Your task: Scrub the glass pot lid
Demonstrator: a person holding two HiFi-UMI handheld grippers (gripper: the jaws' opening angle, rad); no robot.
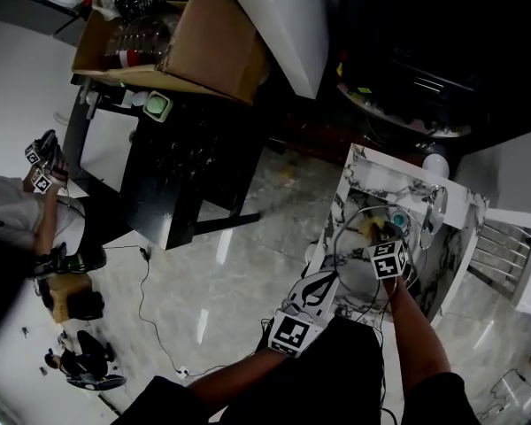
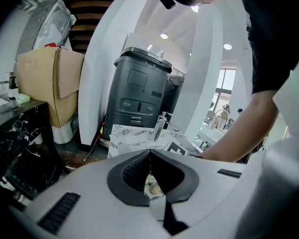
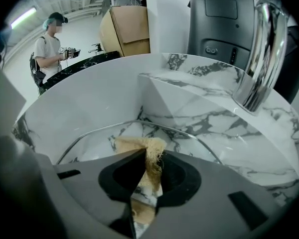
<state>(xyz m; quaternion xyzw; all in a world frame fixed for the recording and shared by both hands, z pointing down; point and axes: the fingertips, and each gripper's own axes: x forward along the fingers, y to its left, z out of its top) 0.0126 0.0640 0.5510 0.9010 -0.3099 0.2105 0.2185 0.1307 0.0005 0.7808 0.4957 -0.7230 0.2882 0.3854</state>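
The glass pot lid [image 3: 192,144] lies in the marble sink [image 3: 84,98], its thin metal rim arching round it. My right gripper [image 3: 148,154] is shut on a tan fibrous scrub pad [image 3: 139,144] that rests against the lid's glass. From the head view, the right gripper [image 1: 385,239] reaches into the sink [image 1: 354,162] over the lid [image 1: 357,216], and the pad [image 1: 369,228] shows at its tip. My left gripper [image 1: 323,278] hangs by the sink's near left side. Its jaws [image 2: 149,152] meet at the tips, and I see nothing clamped between them.
A chrome faucet [image 3: 259,59] curves over the sink's right side. A dark grey bin [image 2: 139,88] stands behind the sink. A cardboard box [image 1: 203,42] rests on a black table [image 1: 177,166] to the left. A person [image 1: 18,211] holding grippers stands far left. A cable [image 1: 150,317] trails on the floor.
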